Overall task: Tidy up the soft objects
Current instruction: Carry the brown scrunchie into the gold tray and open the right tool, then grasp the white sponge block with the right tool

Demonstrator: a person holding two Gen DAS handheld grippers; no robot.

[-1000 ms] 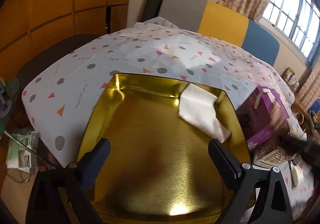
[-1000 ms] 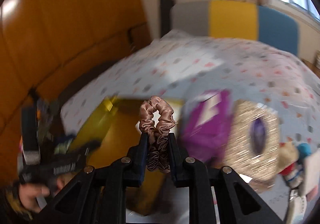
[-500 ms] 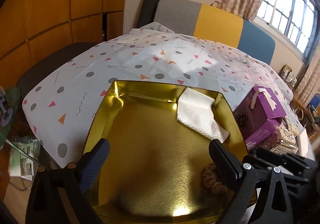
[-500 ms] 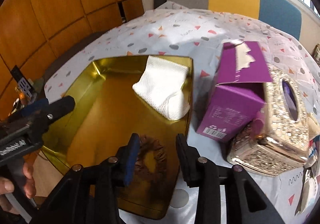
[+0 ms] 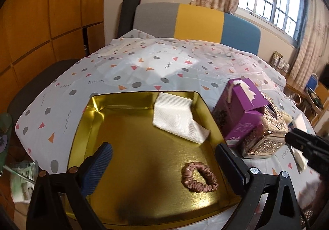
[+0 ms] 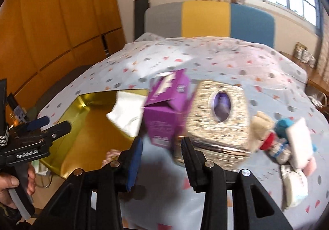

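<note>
Two soft things already lie in the gold tray at the desk's near edge: a white cloth at its far right corner and a pink scrunchie near right. Both the left hand-held gripper and right hand-held gripper gape empty. Only the right wrist view shows the plush toys left outside, beyond the tissue box
</note>
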